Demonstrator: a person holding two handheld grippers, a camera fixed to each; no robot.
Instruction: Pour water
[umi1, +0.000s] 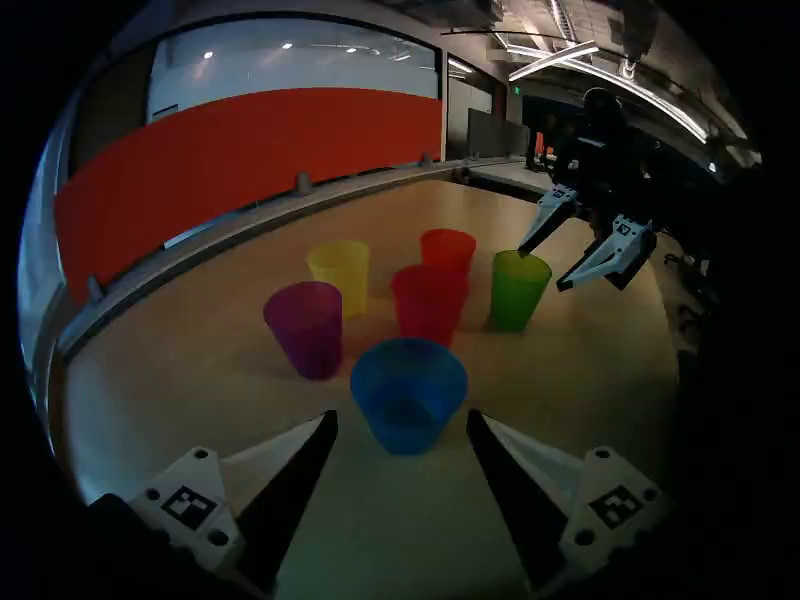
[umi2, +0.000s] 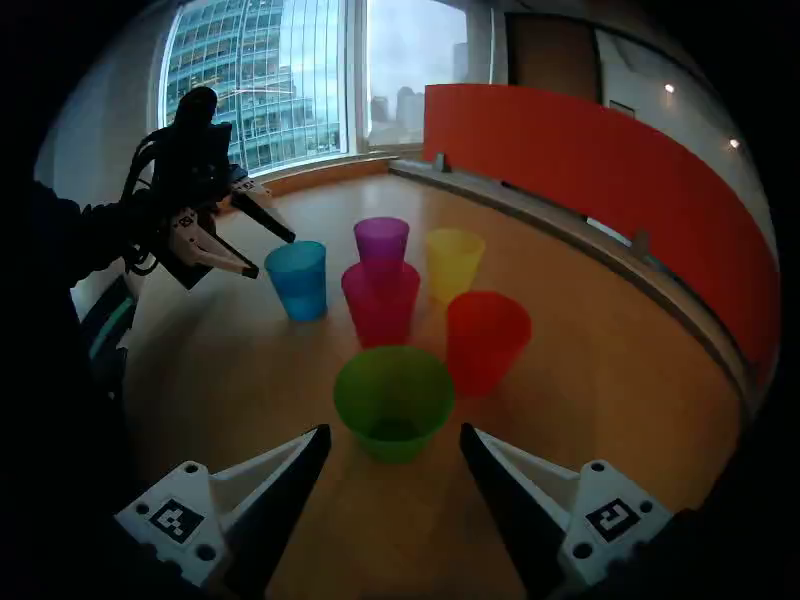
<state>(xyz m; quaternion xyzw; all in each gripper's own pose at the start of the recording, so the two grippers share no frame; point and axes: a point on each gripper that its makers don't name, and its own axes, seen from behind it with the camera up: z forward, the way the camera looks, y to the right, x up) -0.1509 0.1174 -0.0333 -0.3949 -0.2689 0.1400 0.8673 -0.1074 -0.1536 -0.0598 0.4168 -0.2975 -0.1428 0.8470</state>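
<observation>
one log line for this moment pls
left tool: open, blue cup just ahead | right tool: open, green cup just ahead | nothing held

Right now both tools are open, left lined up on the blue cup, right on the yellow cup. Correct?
No: the right tool is lined up on the green cup, not the yellow cup, per the right gripper view. Both open, left tool on the blue cup: correct.

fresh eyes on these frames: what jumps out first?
A tight cluster of bright plastic cups on the wooden table, with a long orange wall panel behind. The left gripper sits open with its fingers flanking the blue cup; the right gripper likewise flanks the green cup on the opposite side.
</observation>
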